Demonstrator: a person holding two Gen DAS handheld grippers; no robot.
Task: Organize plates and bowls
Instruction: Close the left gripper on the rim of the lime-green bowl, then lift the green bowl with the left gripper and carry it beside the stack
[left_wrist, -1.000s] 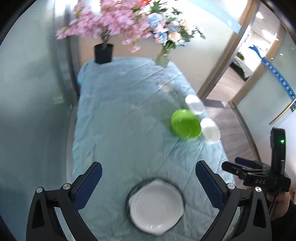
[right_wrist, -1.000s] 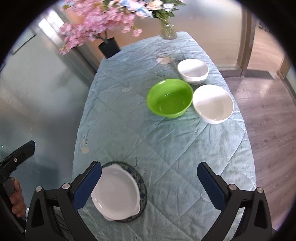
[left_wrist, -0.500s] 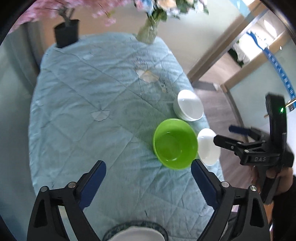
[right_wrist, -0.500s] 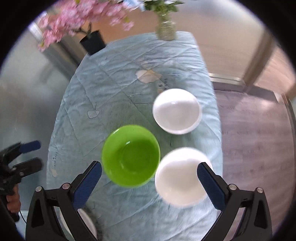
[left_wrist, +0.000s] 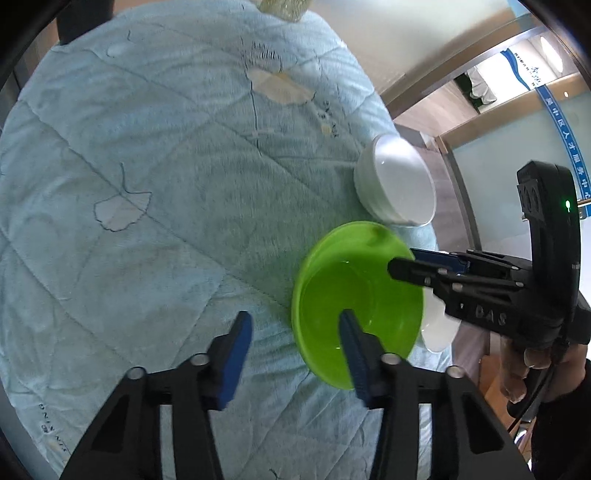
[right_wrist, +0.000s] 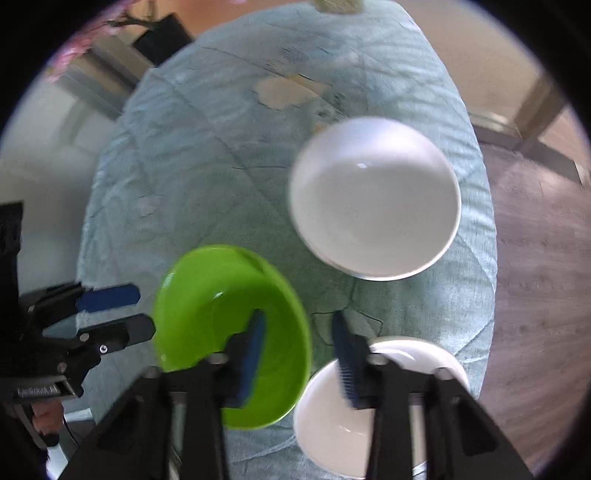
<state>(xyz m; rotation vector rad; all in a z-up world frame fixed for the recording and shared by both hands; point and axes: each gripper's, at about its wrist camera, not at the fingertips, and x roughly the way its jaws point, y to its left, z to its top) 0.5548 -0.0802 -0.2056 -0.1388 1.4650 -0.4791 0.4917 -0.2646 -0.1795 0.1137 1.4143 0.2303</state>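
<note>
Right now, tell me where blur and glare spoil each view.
Left wrist view: the green bowl has a smeared rim from motion, and the quilted tablecloth print stays fairly crisp. Right wrist view: softer overall, both white bowls carry small glare spots, and the floor at right is streaked.

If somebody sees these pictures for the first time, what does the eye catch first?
The bright green bowl stands out on the pale blue tablecloth, with both grippers straddling opposite sides of its rim: the left gripper and the right gripper. Two white bowls sit beside it, one farther away and one nearer.
</note>
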